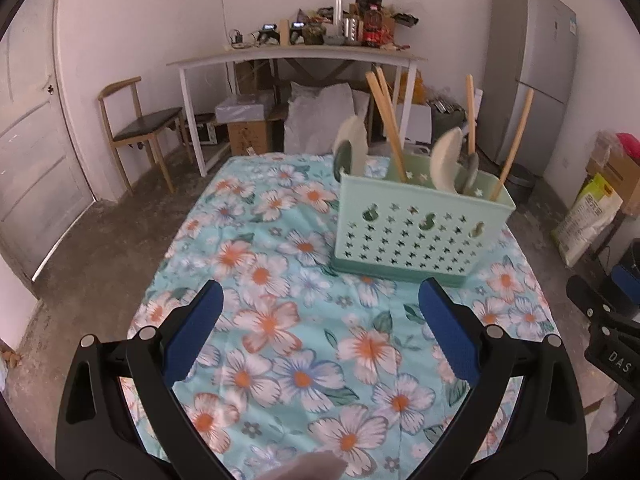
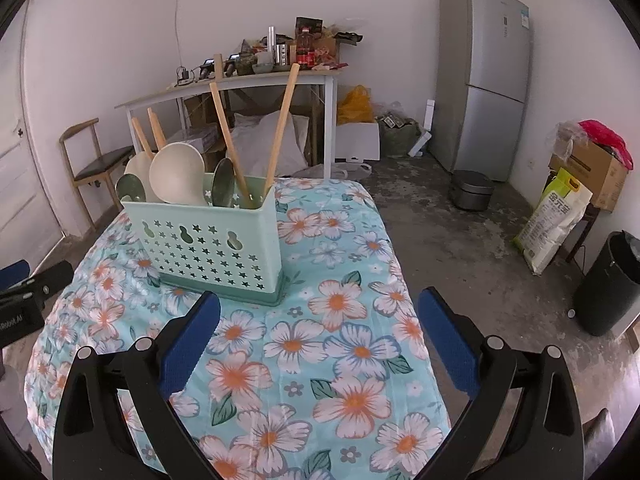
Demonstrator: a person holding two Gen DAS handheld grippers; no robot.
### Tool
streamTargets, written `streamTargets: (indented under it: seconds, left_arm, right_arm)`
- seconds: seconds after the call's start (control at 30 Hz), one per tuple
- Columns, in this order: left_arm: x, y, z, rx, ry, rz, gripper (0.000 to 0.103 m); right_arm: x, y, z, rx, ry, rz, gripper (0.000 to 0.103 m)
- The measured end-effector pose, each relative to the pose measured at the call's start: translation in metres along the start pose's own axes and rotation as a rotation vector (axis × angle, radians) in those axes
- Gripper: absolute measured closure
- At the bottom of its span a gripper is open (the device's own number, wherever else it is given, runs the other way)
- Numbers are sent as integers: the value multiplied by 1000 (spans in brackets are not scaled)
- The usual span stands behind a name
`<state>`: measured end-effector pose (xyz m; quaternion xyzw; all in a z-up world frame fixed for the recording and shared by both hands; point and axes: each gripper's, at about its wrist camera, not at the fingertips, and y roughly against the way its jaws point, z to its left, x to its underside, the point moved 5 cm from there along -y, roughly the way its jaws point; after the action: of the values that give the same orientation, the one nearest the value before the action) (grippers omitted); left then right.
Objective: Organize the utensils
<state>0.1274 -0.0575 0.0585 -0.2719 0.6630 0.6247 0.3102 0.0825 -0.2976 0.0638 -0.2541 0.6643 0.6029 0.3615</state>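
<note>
The left gripper point(image 1: 320, 300), with black arms and blue pads, hangs spread wide over the floral turquoise tablecloth point(image 1: 280, 320), holding nothing. Ahead and to its right stands the mint-green perforated plastic utensil caddy point(image 1: 420, 228) on the cloth, upright, with cream and dark green spoons point(image 1: 448, 160) bowl-up and wooden-handled utensils point(image 1: 390, 128) leaning inside. The right gripper point(image 2: 320, 304) is likewise spread wide and empty above the cloth, the caddy just ahead to its left. A grey refrigerator point(image 2: 484, 76) stands against the far wall.

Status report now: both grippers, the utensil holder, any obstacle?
Left gripper open, empty. Right gripper open, empty. Utensil holder upright, spoons and chopsticks inside. No obstacle.
</note>
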Motion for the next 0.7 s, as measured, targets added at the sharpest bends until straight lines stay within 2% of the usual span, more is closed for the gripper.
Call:
streamTargets:
  seconds: [0.4, 0.7]
  left_arm:
    - [8, -3, -21, 27, -38, 31, 8]
    - [10, -7, -17, 22, -25, 55, 8]
  right_arm:
    - [3, 0, -8, 1, -24, 18, 7]
    - [4, -3, -9, 6, -33, 29, 7]
